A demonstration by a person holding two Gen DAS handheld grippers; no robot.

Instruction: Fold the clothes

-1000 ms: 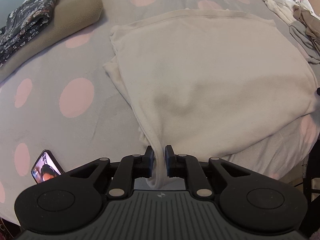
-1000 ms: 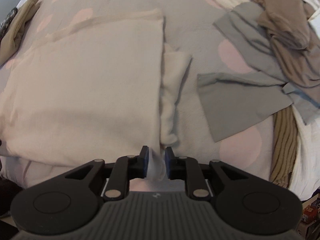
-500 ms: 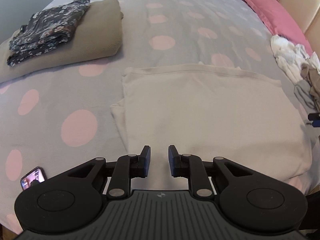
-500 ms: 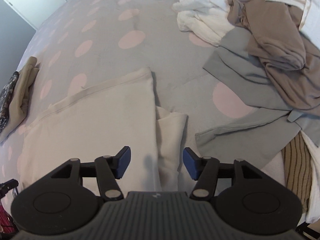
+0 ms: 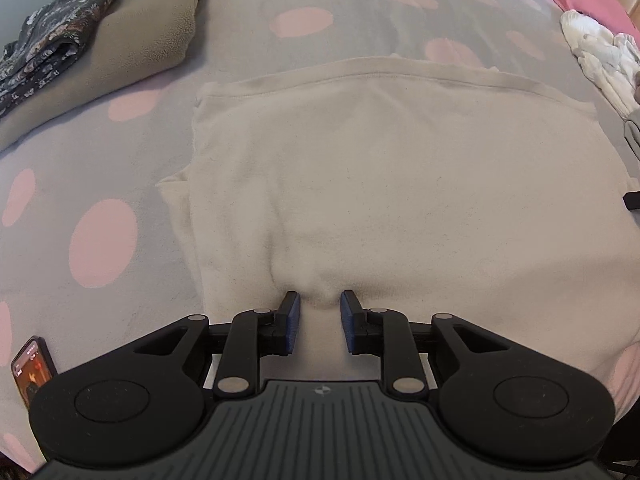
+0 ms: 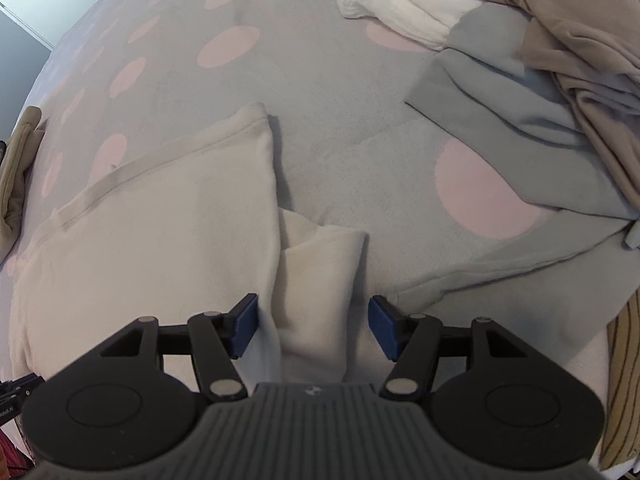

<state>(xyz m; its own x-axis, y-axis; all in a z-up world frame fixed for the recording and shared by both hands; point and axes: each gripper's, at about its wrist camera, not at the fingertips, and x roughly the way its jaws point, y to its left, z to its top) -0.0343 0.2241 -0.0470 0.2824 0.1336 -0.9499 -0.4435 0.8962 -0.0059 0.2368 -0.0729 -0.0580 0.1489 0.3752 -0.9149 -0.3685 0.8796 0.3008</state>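
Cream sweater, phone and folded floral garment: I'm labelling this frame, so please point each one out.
cream sweater (image 5: 400,184): left wrist view, middle of its flat top layer.
phone (image 5: 32,372): left wrist view, on its lit screen, lower left.
folded floral garment (image 5: 56,44): left wrist view, its top surface, on the tan stack.

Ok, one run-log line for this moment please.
step: fold clothes | cream garment: flat on the spotted bed | left gripper: open at near edge | right gripper: open over side flap
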